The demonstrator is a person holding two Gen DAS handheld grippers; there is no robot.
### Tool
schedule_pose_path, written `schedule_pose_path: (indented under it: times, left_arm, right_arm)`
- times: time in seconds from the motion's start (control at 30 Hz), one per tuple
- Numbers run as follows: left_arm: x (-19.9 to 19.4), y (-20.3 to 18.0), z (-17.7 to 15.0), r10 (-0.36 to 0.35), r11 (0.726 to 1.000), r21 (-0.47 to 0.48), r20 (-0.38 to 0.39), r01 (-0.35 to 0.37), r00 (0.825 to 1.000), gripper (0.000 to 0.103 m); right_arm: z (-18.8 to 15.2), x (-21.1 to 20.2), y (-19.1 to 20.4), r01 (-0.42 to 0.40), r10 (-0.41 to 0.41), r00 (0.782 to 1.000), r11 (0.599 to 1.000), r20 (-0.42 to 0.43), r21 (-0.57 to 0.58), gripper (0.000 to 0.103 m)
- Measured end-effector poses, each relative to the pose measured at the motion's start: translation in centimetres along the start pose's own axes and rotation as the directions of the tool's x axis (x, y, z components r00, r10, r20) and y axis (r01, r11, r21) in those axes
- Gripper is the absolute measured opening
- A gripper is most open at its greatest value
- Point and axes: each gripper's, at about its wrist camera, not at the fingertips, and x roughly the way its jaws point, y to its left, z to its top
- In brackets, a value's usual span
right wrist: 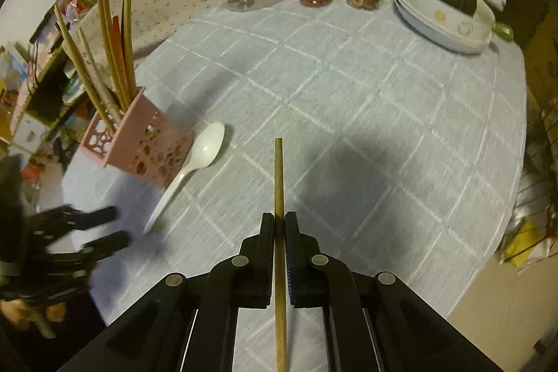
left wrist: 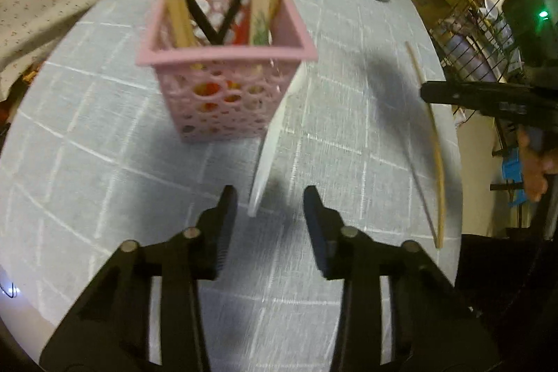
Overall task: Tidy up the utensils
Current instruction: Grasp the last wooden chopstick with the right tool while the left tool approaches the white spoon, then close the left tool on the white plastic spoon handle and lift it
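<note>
**Spoon lies ahead of the spread left tongs**

Spoon (left wrist: 270,142), white plastic, lies on the checked tablecloth (right wrist: 366,100) just beside the pink basket (left wrist: 223,86), handle end pointing at the left gripper (left wrist: 268,208), whose jaws gape empty either side of it. The right gripper (right wrist: 279,225), farther off, is clamped on a wooden chopstick (right wrist: 279,176).

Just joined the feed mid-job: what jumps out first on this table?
The pink basket, packed with upright chopsticks, stands at the table's left. A white spoon lies on the cloth right beside it. The right gripper is shut on a wooden chopstick, while the left gripper hangs open near the spoon's handle.
</note>
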Motion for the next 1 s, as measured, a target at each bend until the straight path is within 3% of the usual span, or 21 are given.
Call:
schedule_pose_path:
  times: [0.13,0.27,0.4,0.63,0.67,0.73,0.77,0.8,0.93,1.0]
  left_arm:
    - [1.3,-0.2,0.8,-0.033,0.999,-0.016,0.006,0.033,0.999,0.031]
    - [2.5,-0.4,0.9,-0.042,0.999,-0.033,-0.04,0.04,0.998,0.009]
    - [2.8,-1.2,0.0,-0.006,1.0,0.011,-0.061,0.007,0.998,0.005]
    - [1.7,-2.6,-2.0,-0.041,0.996,0.07,-0.107,0.049,0.993,0.004]
    - [1.3,-2.7,-1.9,-0.036,0.996,0.079,-0.091,0.044,0.995,0.005]
    - [0.3,-2.9,-1.6,-0.013,0.995,0.097,-0.031,0.016,0.999,0.017]
    - [-0.1,-2.9,-1.3,-0.002,0.995,0.096,-0.003,0.002,1.0,0.038]
    - [-0.4,-2.8,-1.1,0.015,0.996,0.088,0.028,-0.018,0.999,0.051]
    - [0.6,-2.1,-0.3,0.049,0.997,0.054,0.052,-0.052,0.997,0.052]
    - [1.7,-2.0,0.1,0.045,0.998,0.043,0.04,-0.047,0.998,0.041]
  right_arm:
    - [-0.6,-0.7,-0.5,-0.026,0.026,1.0,1.0,0.007,0.003,0.006]
    - [-0.7,-1.3,-1.4,-0.04,0.04,0.999,0.999,0.012,0.024,0.006]
    - [-0.6,-1.4,-2.2,-0.045,0.044,0.999,0.998,0.012,0.041,0.006]
    - [-0.7,-1.6,-2.8,-0.051,0.051,0.999,0.998,0.016,0.047,0.006]
    - [-0.7,-1.6,-2.8,-0.056,0.055,0.998,0.997,0.017,0.048,0.006]
    - [-0.8,-1.6,-2.8,-0.066,0.065,0.998,0.996,0.013,0.052,0.006]
    - [-0.8,-1.6,-2.8,-0.069,0.069,0.998,0.996,0.009,0.054,0.006]
    - [-0.8,-1.5,-2.9,-0.071,0.07,0.997,0.996,0.006,0.055,0.006]
    - [-1.1,-1.2,-3.0,-0.065,0.065,0.998,0.996,-0.006,0.054,0.006]
    - [-1.1,-1.2,-3.1,-0.062,0.062,0.998,0.997,-0.009,0.056,0.006]
